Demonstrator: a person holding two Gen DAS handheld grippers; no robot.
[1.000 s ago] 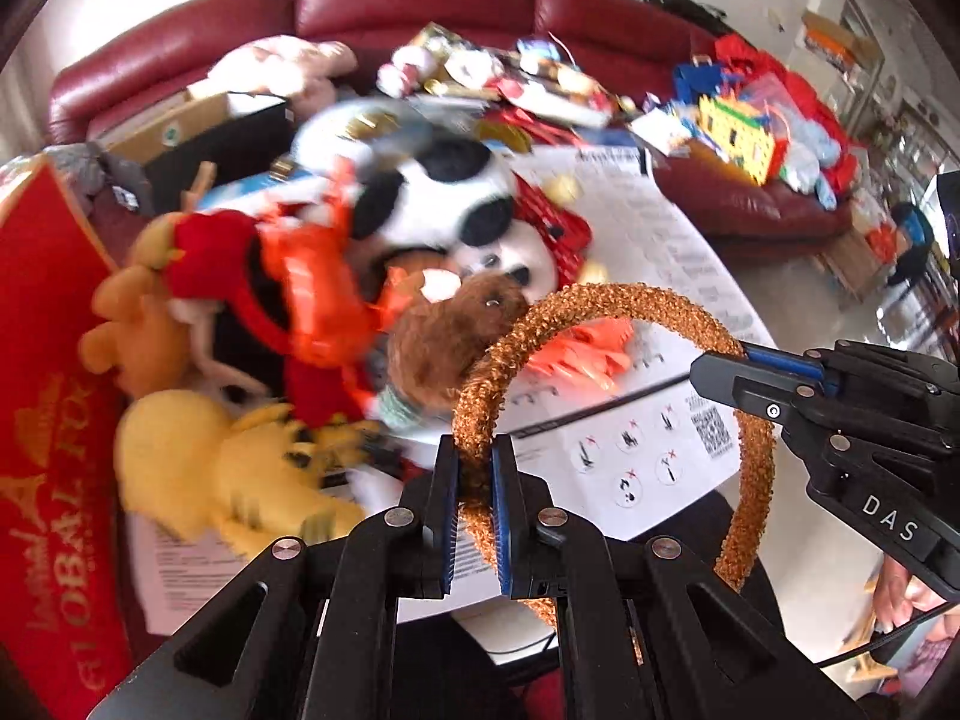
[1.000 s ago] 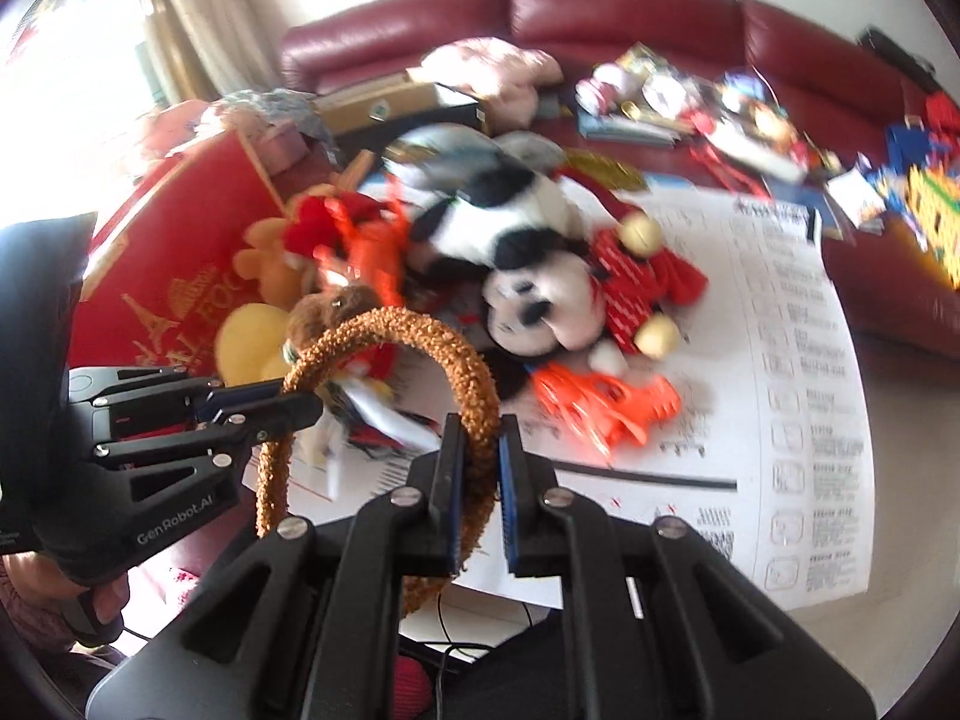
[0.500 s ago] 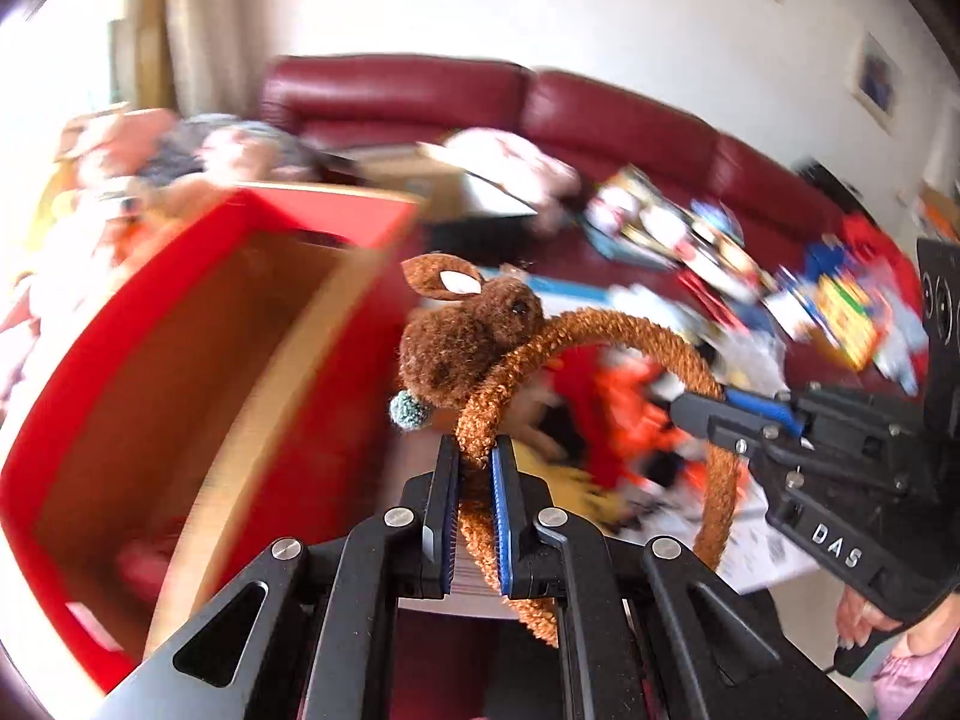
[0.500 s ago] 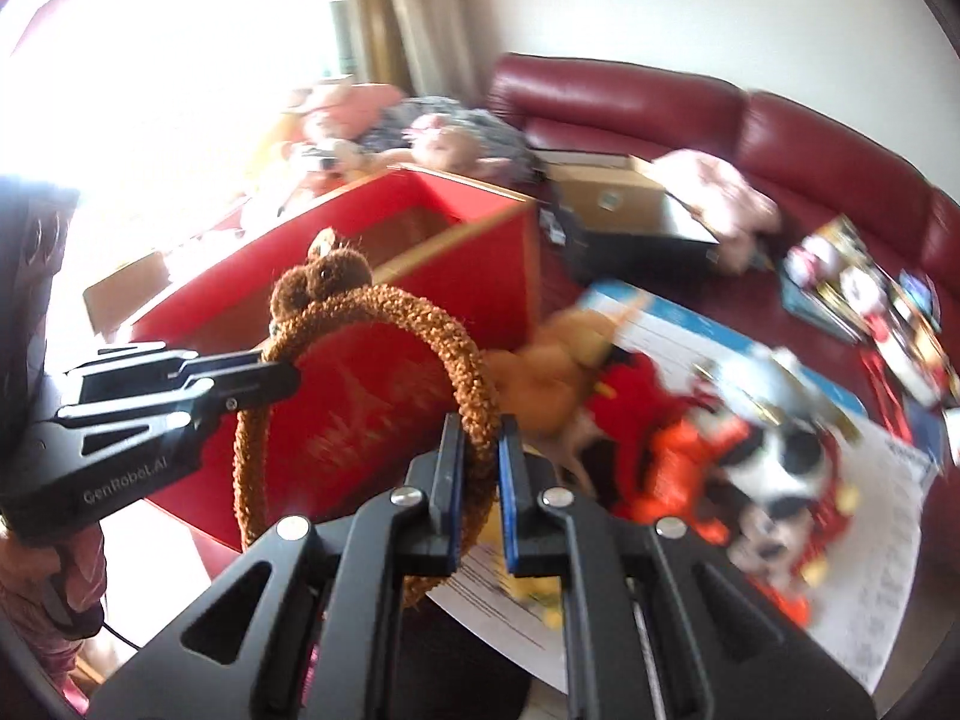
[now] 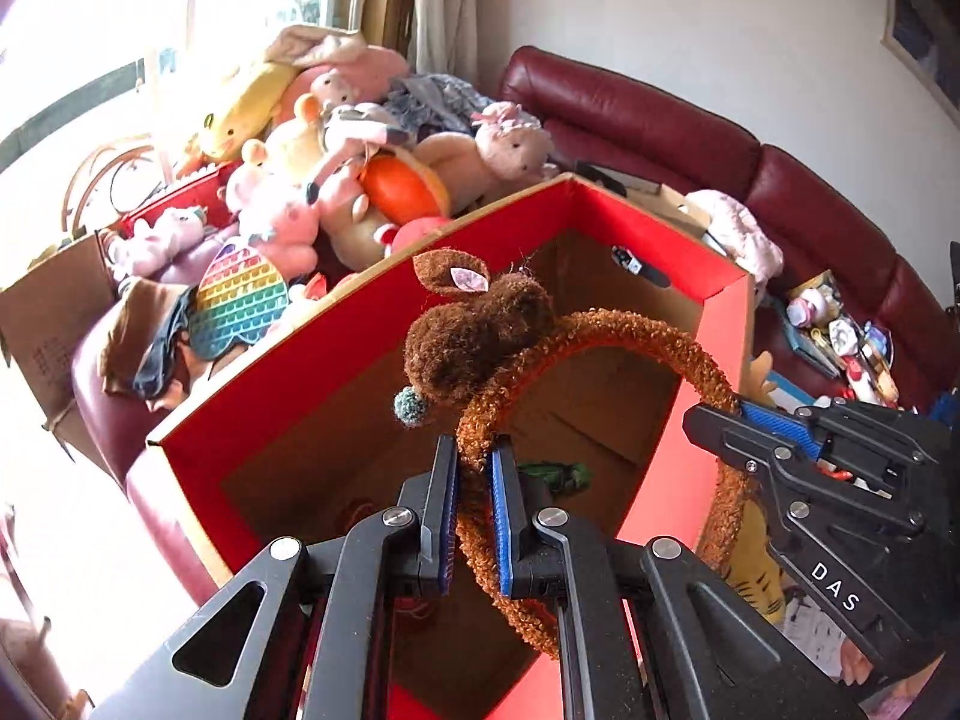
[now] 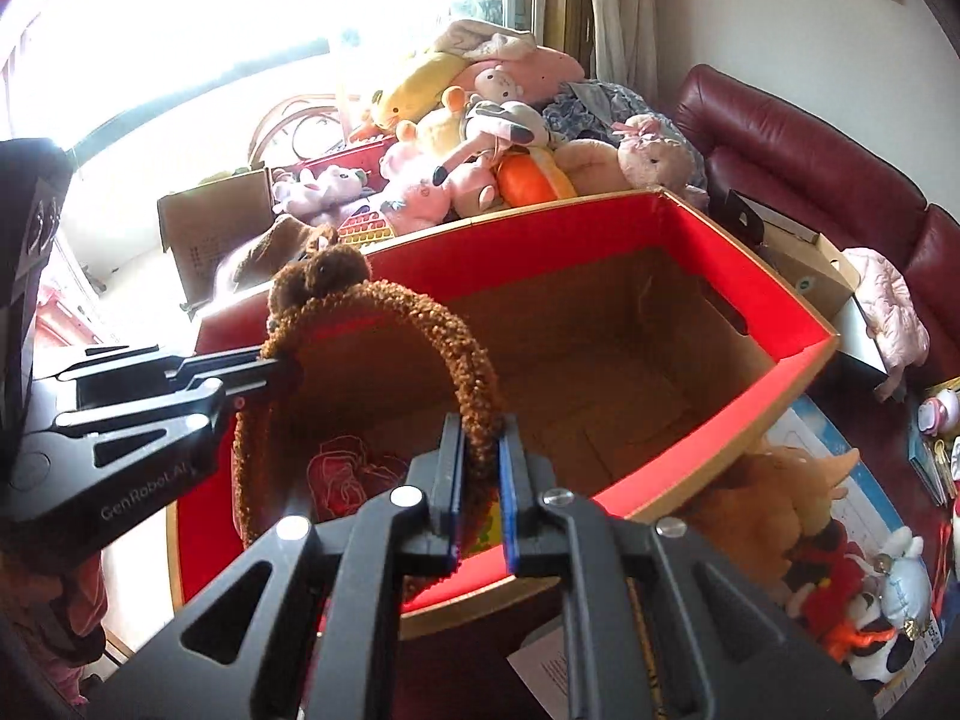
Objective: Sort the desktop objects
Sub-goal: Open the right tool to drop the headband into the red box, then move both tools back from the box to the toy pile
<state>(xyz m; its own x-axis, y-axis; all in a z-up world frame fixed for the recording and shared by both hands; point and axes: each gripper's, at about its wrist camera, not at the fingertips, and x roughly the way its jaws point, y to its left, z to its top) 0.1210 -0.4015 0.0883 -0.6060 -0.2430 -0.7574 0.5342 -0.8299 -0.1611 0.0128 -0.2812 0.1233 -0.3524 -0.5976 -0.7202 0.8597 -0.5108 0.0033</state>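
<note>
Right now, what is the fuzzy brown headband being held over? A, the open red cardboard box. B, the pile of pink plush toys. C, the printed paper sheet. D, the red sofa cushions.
A: the headband, clamped by the left gripper and the right gripper, hangs above the open mouth of the red box, whose brown inside shows behind it.

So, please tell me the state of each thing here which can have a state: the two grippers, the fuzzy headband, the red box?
left gripper: shut on the headband's one end.
right gripper: shut on the other end.
headband: held in the air over the box, arch up, by both grippers.
red box: open at the top, mostly bare inside, a few small things at the bottom.
plush toys: piled behind the box.
</note>
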